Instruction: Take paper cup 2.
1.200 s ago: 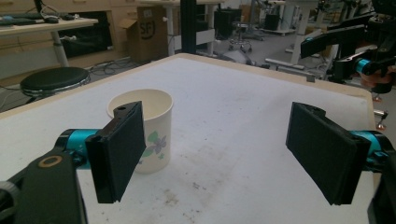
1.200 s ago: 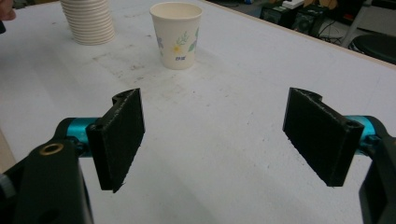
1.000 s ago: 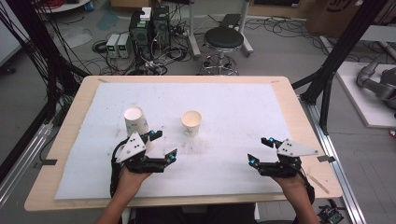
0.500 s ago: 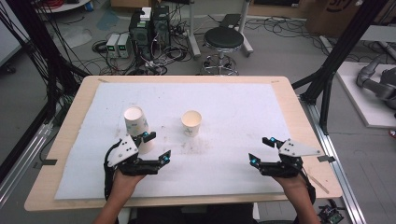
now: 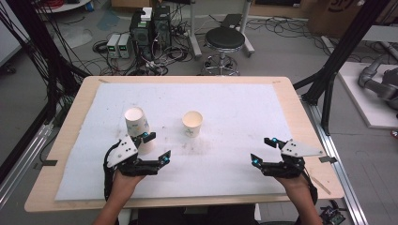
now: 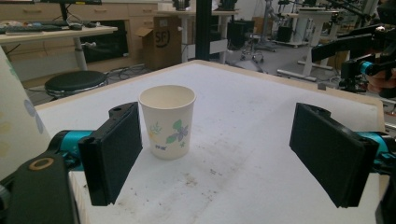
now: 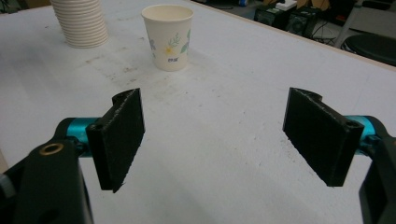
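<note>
White foam sheeting (image 5: 234, 108) covers the wooden table (image 5: 300, 108). On it, the stack of paper cups (image 5: 137, 125) stands upright at about 12 o'clock from the left gripper (image 5: 155, 146), just beyond its upper jaw; I cannot tell whether they touch. The single floral paper cup (image 5: 192, 123) stands upright at 1 o'clock from that gripper, near it, and at 10 o'clock, well apart, from the right gripper (image 5: 263, 150). So the left hand is nearer both. Both grippers' jaws stand wide apart, empty. The cup's small print is unreadable; a distant cardboard box (image 6: 164, 39) reads "SF".
</note>
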Tool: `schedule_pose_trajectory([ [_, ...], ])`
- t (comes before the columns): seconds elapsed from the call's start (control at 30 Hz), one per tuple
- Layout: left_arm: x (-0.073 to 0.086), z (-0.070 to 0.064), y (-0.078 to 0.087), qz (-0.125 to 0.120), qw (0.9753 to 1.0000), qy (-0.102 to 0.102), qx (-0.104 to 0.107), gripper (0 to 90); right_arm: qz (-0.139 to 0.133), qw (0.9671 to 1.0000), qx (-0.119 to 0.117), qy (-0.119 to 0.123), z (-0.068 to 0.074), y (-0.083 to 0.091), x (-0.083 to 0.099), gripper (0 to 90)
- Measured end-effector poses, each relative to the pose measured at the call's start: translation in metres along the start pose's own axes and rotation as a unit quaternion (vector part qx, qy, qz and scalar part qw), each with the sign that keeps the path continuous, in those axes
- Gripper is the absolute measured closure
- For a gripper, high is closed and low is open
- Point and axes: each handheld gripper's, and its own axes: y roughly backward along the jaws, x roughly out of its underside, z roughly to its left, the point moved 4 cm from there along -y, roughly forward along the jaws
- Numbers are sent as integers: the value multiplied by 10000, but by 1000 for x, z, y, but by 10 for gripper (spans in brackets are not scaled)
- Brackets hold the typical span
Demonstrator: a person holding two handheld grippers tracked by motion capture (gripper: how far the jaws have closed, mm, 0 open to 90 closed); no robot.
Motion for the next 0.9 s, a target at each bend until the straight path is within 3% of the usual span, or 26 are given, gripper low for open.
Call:
schedule_pose_trajectory([
  [0.43,-5,-1,9,-31,10000,29,-58,178,-5,10000,-17,8,0,2,1,212],
  [0.67,-17,-1,27,-222,9996,105,-146,177,-38,9999,-98,22,4,1,-1,212],
  [0.9,-26,4,43,-256,9992,120,-271,174,-11,9998,-176,65,8,-2,-3,212],
])
